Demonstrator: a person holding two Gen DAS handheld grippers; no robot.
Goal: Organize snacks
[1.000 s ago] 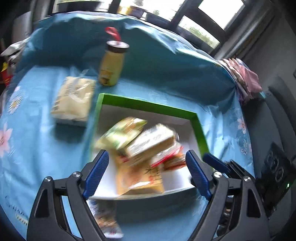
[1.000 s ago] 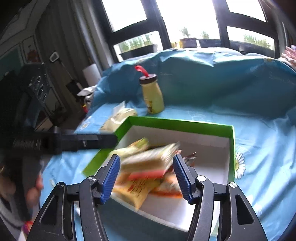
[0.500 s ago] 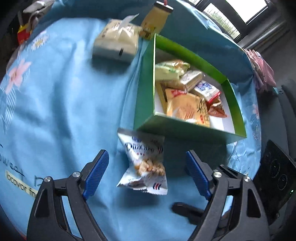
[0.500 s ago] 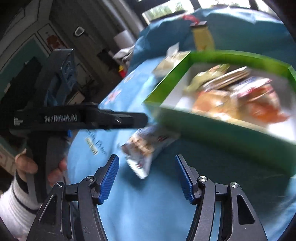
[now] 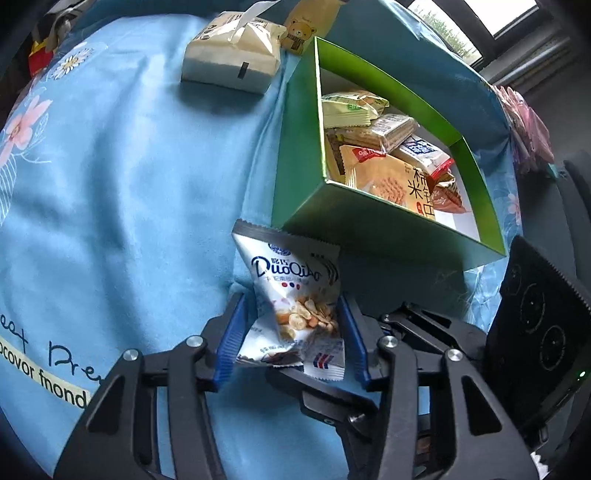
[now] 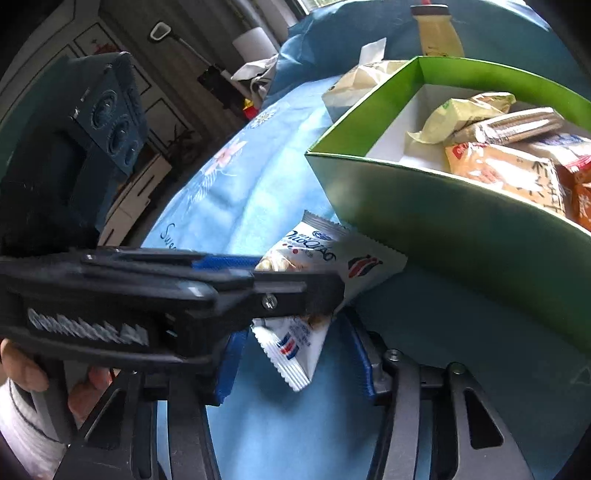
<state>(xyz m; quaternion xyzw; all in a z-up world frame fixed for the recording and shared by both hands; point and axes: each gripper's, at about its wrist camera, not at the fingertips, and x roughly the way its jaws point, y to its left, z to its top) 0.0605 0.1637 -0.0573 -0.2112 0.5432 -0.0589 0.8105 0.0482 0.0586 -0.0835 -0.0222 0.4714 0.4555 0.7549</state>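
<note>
A white snack packet point(image 5: 295, 280) printed with nuts lies on the blue cloth just in front of a green box point(image 5: 303, 177). My left gripper point(image 5: 291, 339) has its jaws closing, and both blue pads press on the packet's lower half, which is crumpled. In the right wrist view the left gripper's fingers point(image 6: 288, 295) cross over the packet point(image 6: 314, 251). My right gripper point(image 6: 295, 363) is also closing; the packet's loose end lies between its pads with gaps on both sides. The box point(image 6: 443, 229) holds several wrapped snacks.
A cream paper-wrapped pack point(image 5: 232, 55) and a yellow bottle point(image 6: 437, 33) stand beyond the box's far left corner. The flowered blue cloth point(image 5: 129, 184) covers the table. Pink fabric point(image 5: 524, 122) hangs at the right edge. A hand point(image 6: 22, 369) holds the left gripper's handle.
Both grippers came down from over the box to the packet in front of it. The left jaws narrowed from wide apart onto the packet; the right jaws narrowed slightly.
</note>
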